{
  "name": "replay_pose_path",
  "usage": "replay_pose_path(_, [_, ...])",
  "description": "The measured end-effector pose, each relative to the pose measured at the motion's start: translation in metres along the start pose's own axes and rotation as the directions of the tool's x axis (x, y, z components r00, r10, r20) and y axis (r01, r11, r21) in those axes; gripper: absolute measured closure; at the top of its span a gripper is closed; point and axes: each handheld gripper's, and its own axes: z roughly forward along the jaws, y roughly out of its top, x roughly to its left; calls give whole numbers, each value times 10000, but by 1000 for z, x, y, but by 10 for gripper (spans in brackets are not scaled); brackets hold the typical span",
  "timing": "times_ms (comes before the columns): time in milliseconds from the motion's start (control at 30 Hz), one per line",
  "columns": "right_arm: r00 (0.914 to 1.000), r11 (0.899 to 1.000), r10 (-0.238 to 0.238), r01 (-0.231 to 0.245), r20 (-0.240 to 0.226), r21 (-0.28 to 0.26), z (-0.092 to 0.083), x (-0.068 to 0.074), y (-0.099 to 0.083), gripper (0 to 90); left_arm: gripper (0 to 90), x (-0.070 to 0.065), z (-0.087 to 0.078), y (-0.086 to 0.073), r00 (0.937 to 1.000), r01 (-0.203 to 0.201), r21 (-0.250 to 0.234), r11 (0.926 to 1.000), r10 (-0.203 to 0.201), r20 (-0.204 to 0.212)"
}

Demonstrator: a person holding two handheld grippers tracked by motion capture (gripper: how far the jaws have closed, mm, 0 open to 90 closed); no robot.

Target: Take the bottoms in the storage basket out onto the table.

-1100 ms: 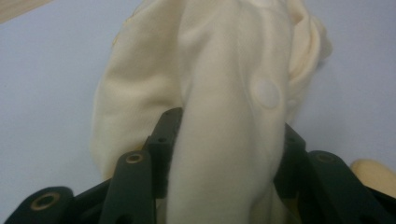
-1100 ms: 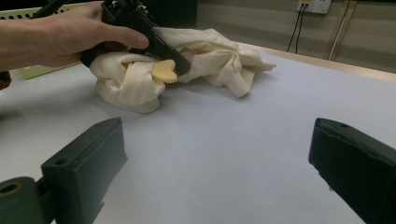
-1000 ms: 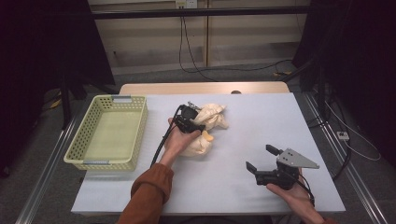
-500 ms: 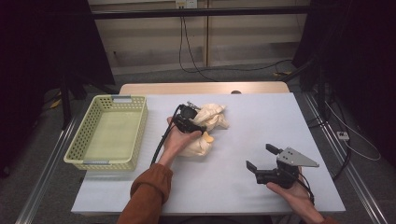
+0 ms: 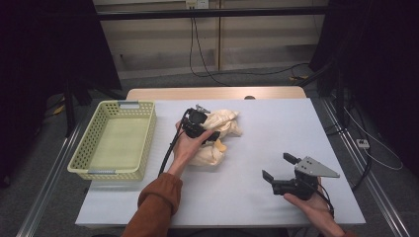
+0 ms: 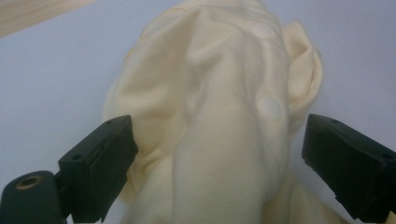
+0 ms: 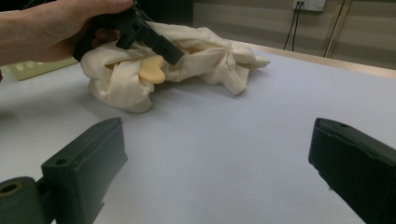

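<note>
A crumpled cream-coloured garment [image 5: 223,124] lies in a heap at the middle of the white table. My left gripper [image 5: 200,127] rests on top of the heap, held by a hand in a rust-brown sleeve. In the left gripper view its jaws have just been opening and stand wide, with a fold of the garment [image 6: 210,121] and a white button between them; the pads do not press on it. My right gripper [image 5: 278,167] sits open near the table's front right, with bare table between its jaws [image 7: 219,154]. It faces the garment [image 7: 201,56] and the left gripper [image 7: 152,37].
A pale green plastic basket [image 5: 94,148] stands empty at the table's left side. The white table [image 5: 281,123] has a wooden strip along its far edge. Cables and dark stands surround the table on the floor.
Both hands stay where they were. The garment heap keeps its place under the left gripper, and from the high view the jaws' spread is too small to compare.
</note>
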Motion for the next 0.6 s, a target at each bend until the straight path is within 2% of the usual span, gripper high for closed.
replay_pose_path(100, [10000, 10000, -27, 27, -16, -3, 1, 0, 0, 37, 89, -2, -4, 1, 9999, -47, -186, 9998, 45, -123])
replay_pose_path(200, [10000, 10000, -42, 42, -63, -20, 2, 1, 1, 37, 81, -4, -8, 3, 9996, -234, -380, 9990, 241, 174])
replay_pose_path(367, [10000, 10000, -44, 44, -56, 3, 2, 2, 1, 37, 70, -9, -14, 5, 9984, -478, -700, 9964, 497, 265])
replay_pose_path(500, [10000, 10000, -72, 72, -61, 0, 1, 2, 1, 37, 71, -13, -22, 7, 9987, -424, -1187, 9920, 454, 230])
replay_pose_path(600, [10000, 10000, -64, 64, -53, -17, 1, 3, 1, 37, 75, -14, -28, 8, 9983, -400, -1503, 9878, 459, 362])
